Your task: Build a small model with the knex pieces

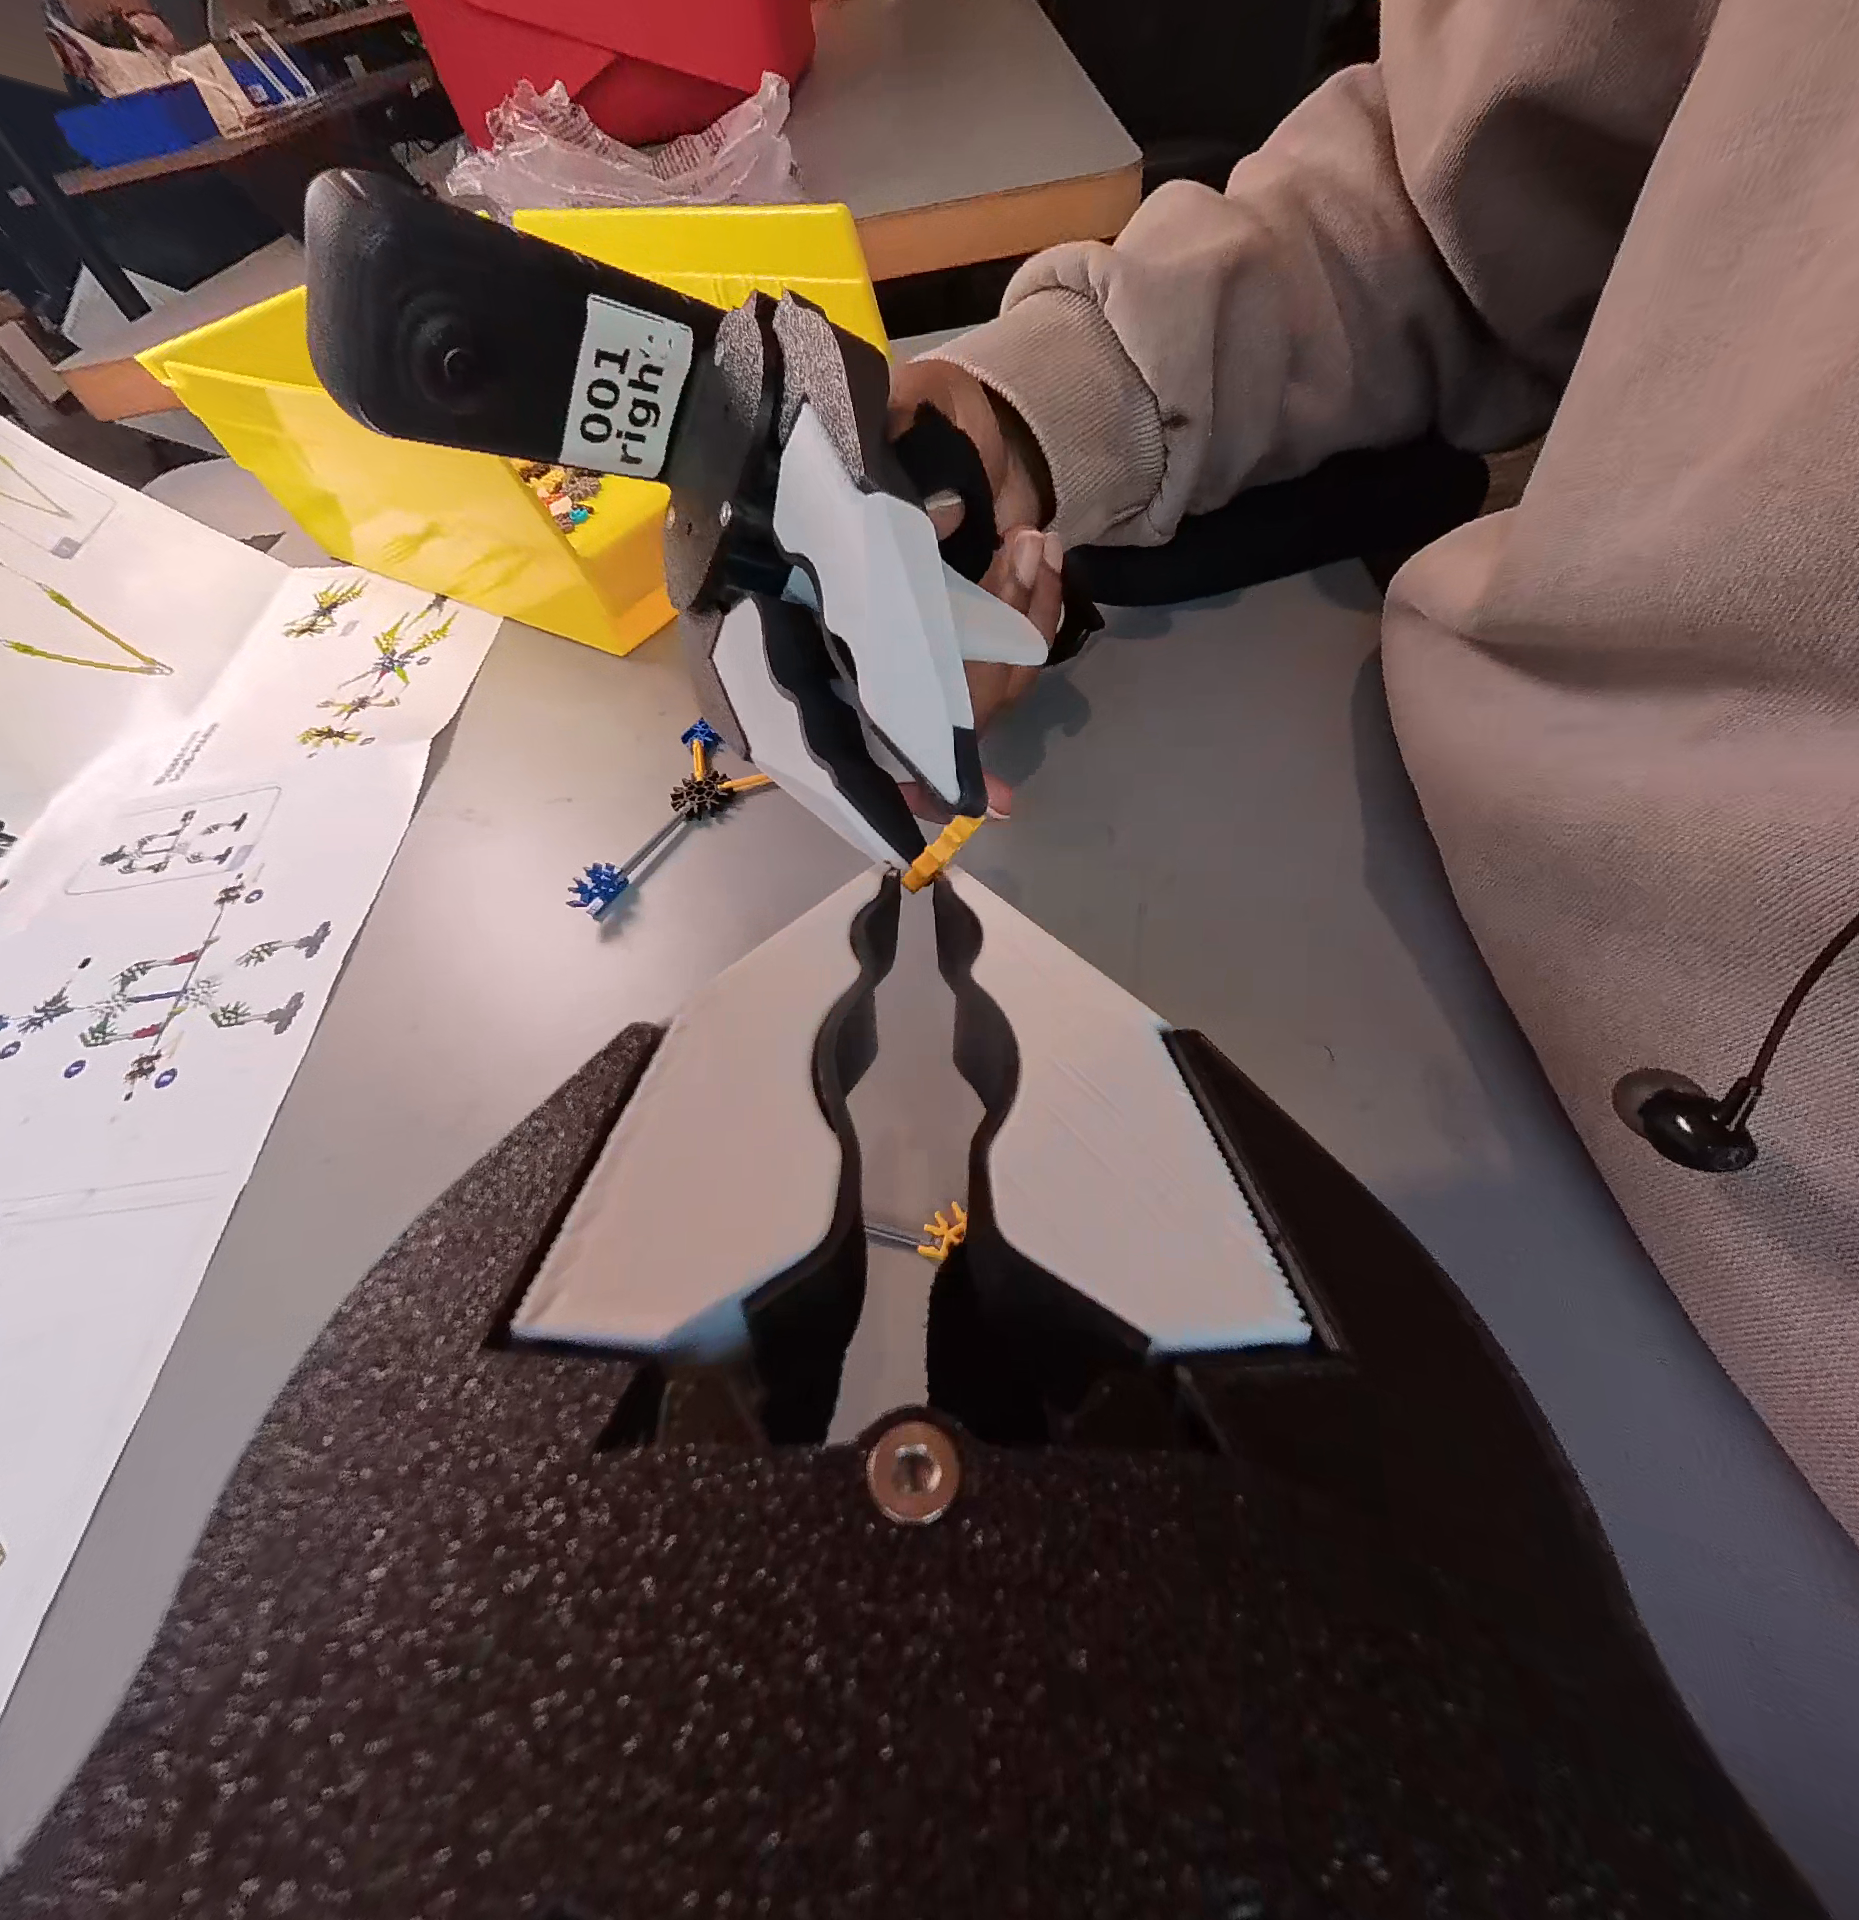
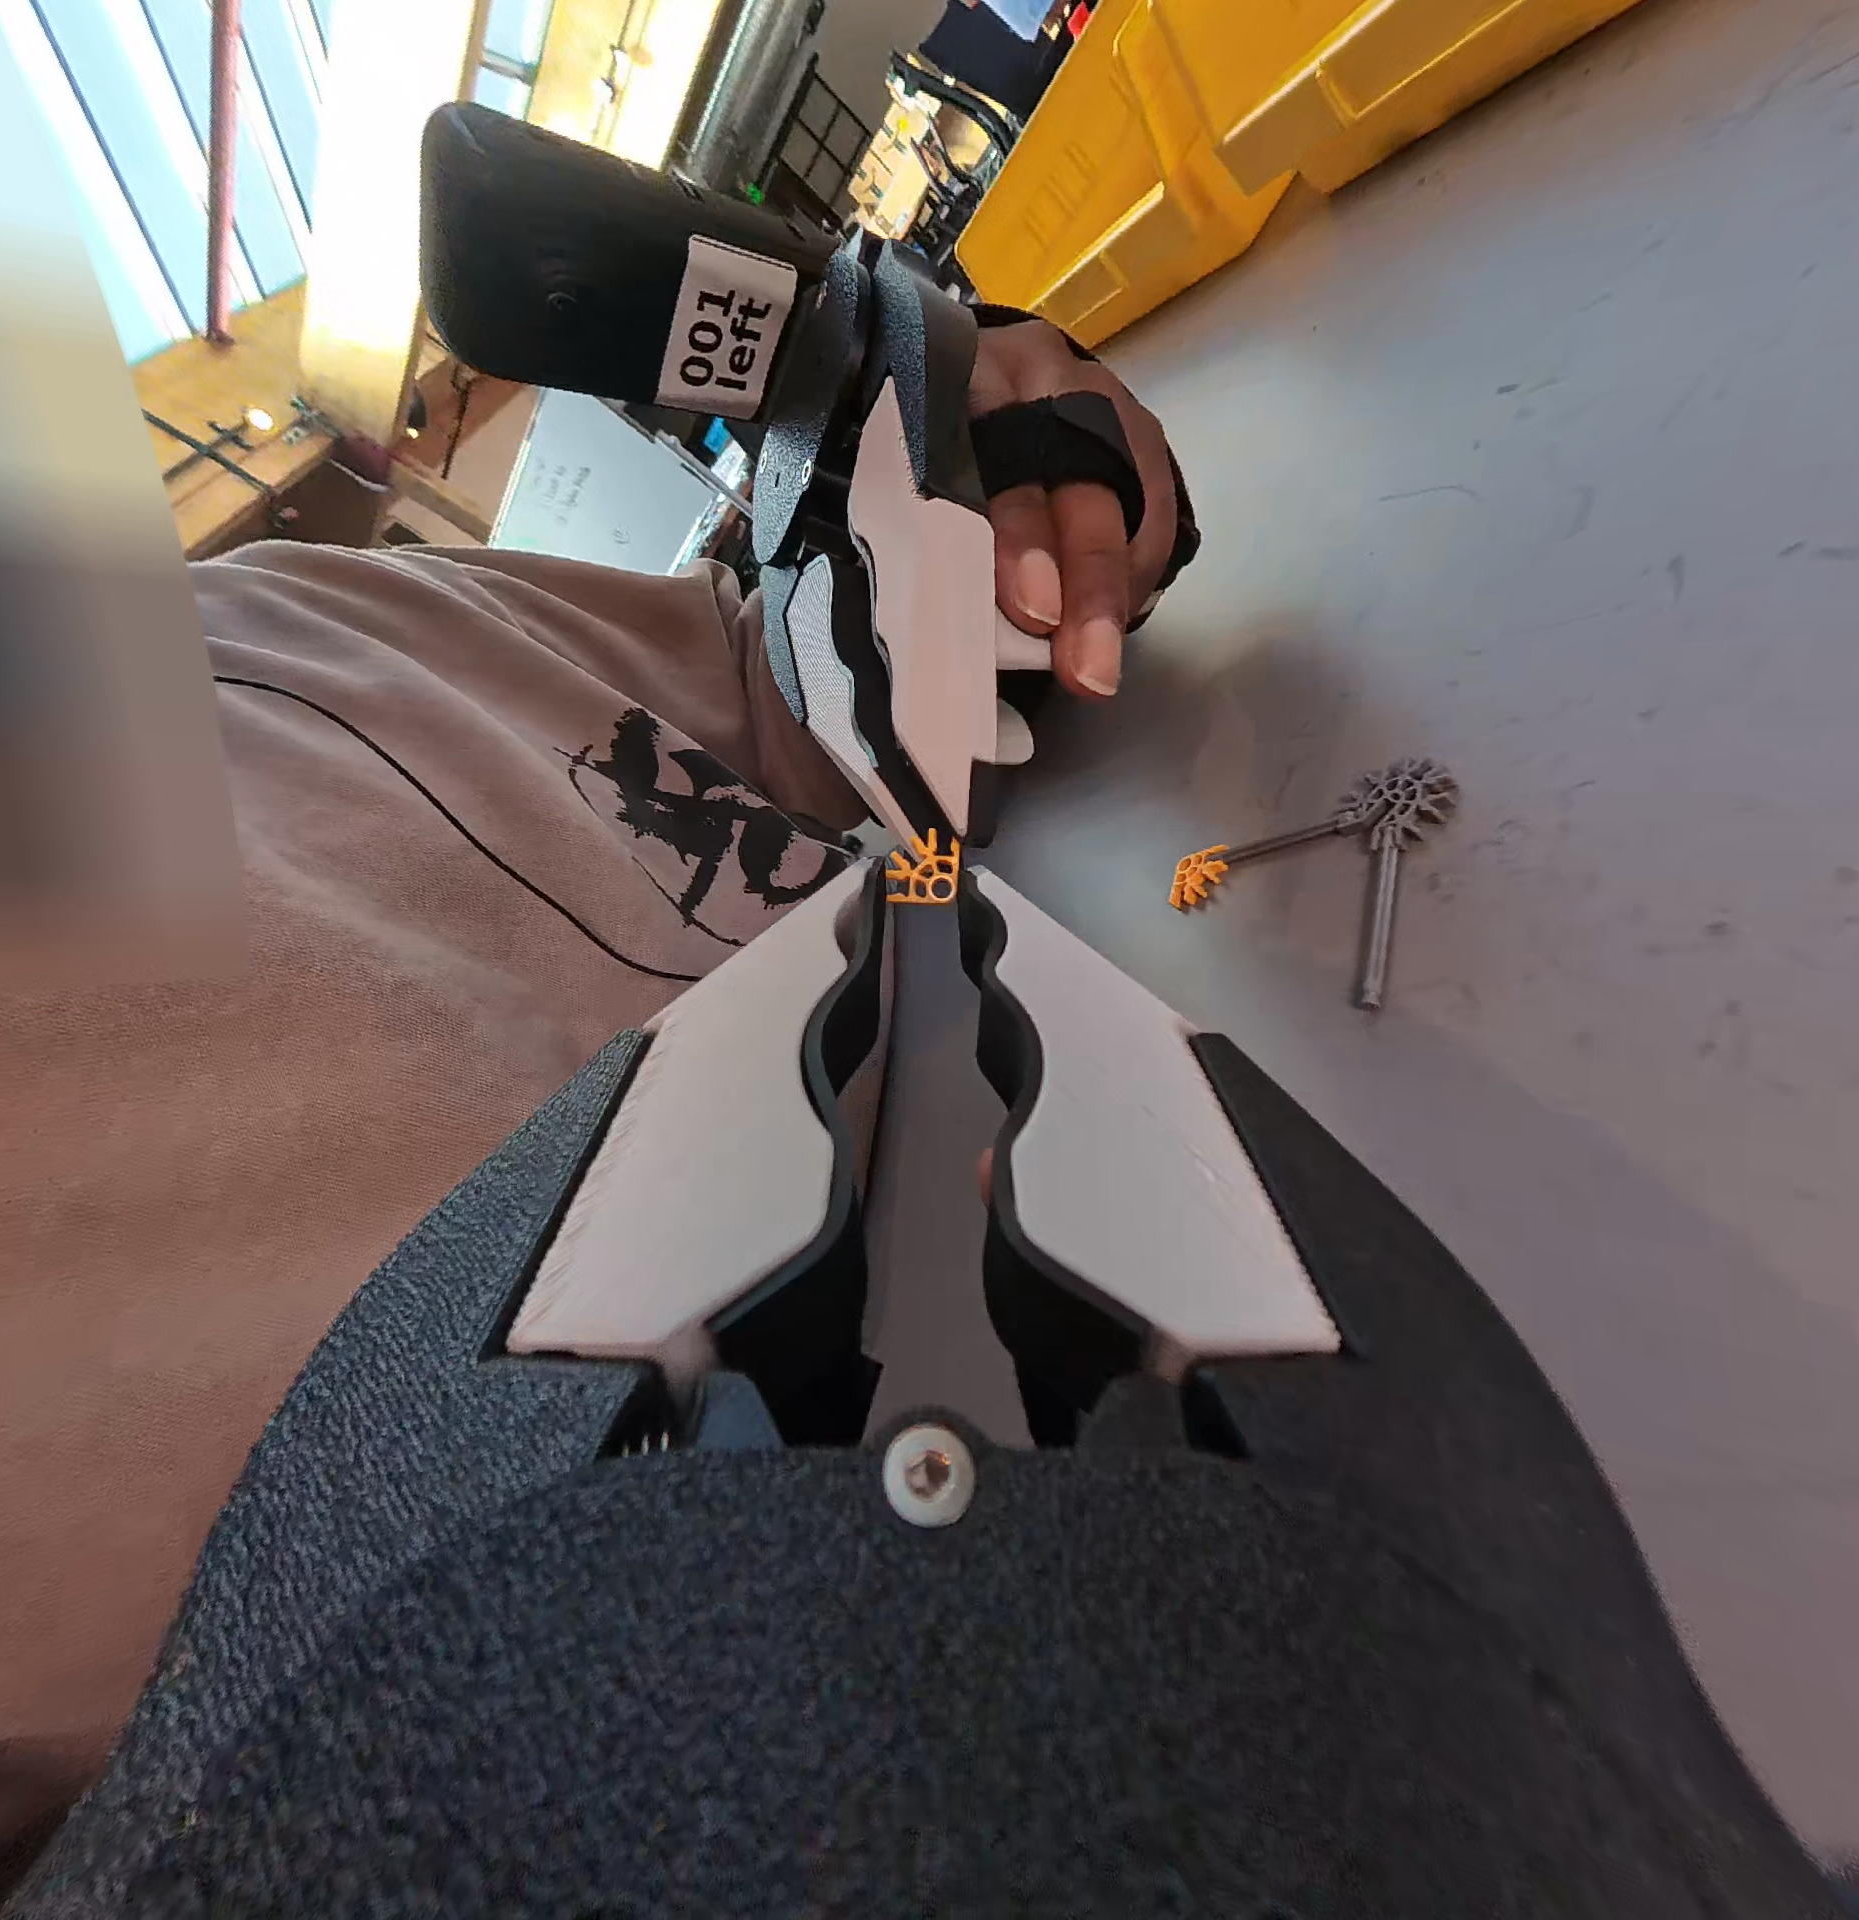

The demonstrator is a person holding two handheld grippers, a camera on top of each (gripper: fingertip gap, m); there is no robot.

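Observation:
A small orange-yellow snowflake-shaped connector (image 1: pixel 946 840) is held in the air between both grippers, tip to tip. My left gripper (image 1: pixel 912 881) is shut on its lower end. In the left wrist view, my right gripper (image 1: pixel 940 831) comes down from above, shut on the same piece. In the right wrist view, my right gripper (image 2: pixel 923 891) pinches the connector (image 2: pixel 925 875) at its fingertips, and my left gripper (image 2: pixel 933 828) meets it from above. A hand holds each gripper.
On the grey table (image 1: pixel 1164 831) lie a black hub with yellow rods and blue connectors (image 1: pixel 696 800), a grey hub with rods and an orange connector (image 2: pixel 1361 831), an instruction sheet (image 1: pixel 177 831) and a yellow bin (image 1: pixel 437 488). A beige sleeve (image 1: pixel 1320 312) is at the right. Both grippers' tips are close together, under 4 cm apart.

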